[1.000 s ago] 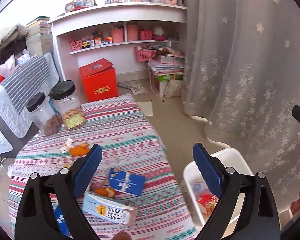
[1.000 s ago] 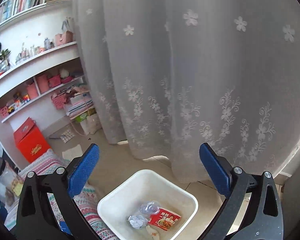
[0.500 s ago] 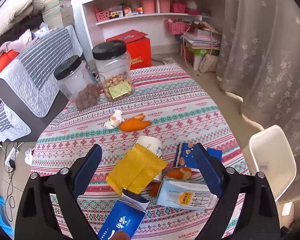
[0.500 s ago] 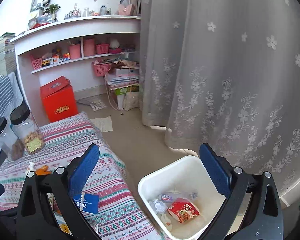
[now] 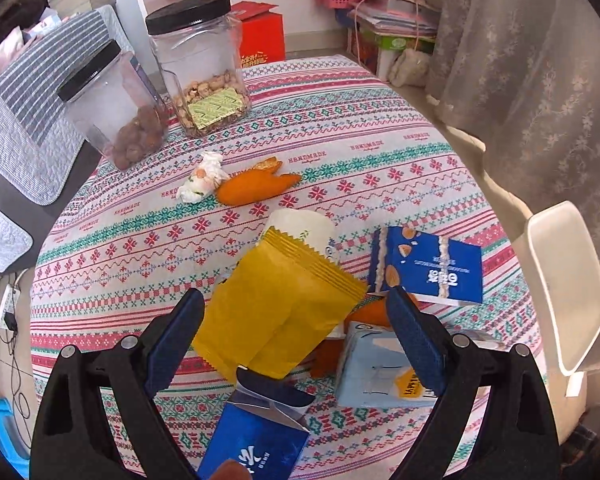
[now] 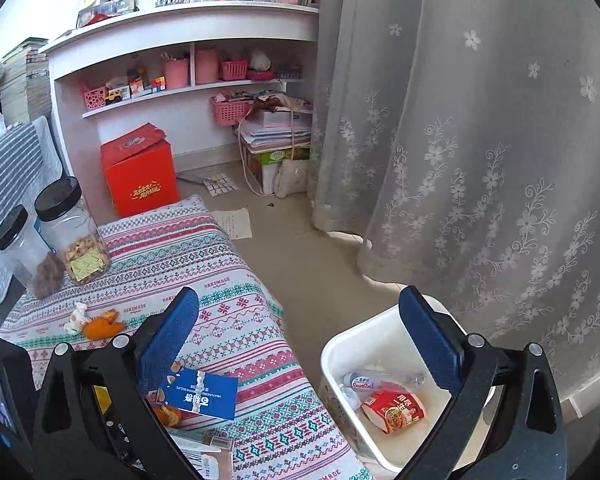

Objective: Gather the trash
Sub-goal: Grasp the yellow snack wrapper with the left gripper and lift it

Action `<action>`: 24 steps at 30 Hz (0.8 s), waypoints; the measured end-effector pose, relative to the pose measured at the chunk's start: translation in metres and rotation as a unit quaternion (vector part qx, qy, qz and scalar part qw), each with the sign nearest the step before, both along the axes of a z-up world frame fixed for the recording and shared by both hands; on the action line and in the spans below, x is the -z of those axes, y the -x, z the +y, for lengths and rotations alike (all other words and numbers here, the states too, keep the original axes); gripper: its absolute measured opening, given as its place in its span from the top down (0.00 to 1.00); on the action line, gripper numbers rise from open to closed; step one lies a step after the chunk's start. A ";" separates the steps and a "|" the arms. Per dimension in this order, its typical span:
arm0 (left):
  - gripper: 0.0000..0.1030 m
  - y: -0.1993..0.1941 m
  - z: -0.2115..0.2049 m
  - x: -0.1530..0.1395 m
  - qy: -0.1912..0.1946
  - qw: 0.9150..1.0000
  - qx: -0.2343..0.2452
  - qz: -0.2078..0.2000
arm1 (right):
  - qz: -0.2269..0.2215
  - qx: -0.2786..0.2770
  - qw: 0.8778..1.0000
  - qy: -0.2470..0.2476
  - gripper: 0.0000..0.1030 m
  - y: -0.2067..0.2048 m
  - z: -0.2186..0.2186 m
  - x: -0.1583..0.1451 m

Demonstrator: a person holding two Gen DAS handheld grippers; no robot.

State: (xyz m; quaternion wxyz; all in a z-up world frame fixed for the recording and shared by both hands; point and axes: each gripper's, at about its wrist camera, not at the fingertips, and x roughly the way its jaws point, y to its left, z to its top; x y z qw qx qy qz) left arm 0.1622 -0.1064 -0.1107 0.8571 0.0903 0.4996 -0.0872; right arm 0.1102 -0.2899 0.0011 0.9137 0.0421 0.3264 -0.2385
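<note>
A yellow snack bag (image 5: pixel 276 312) lies on the patterned tablecloth (image 5: pixel 340 132), leaning on a paper cup (image 5: pixel 300 226). Around it are a blue biscuit box (image 5: pixel 432 272), a pale blue carton (image 5: pixel 376 372), a dark blue carton (image 5: pixel 256 444), orange peel (image 5: pixel 256 186) and a crumpled tissue (image 5: pixel 200 182). My left gripper (image 5: pixel 294 296) hovers over the yellow bag. Its jaws are closing, the bag shows between them, and the pads do not touch it. My right gripper (image 6: pixel 298 295) stands open and empty, between the table edge and the white bin (image 6: pixel 364 330).
Two black-lidded clear jars (image 5: pixel 198 64) (image 5: pixel 112 108) stand at the table's far side. The bin holds a red packet (image 6: pixel 394 406) and a bottle (image 6: pixel 364 382). A curtain (image 6: pixel 480 140) hangs behind it. A red box (image 6: pixel 140 176) sits on the floor by the shelves.
The left gripper came down and in over the table, from the bin side to above the yellow bag. The right view swung from the curtain toward the table. Both stayed open.
</note>
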 end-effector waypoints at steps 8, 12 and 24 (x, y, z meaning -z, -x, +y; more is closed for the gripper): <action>0.99 -0.005 0.050 -0.003 0.054 0.998 -0.027 0.019 | 0.013 -0.023 1.000 -0.016 0.07 -0.010 0.016 0.010; 1.00 -0.003 0.082 -0.017 0.088 0.995 -0.056 0.007 | 0.018 -0.030 0.999 -0.025 0.07 -0.015 0.023 0.013; 0.18 -0.009 0.052 -0.004 0.029 0.995 0.090 0.025 | 0.041 -0.035 0.998 -0.034 0.07 -0.021 0.023 0.022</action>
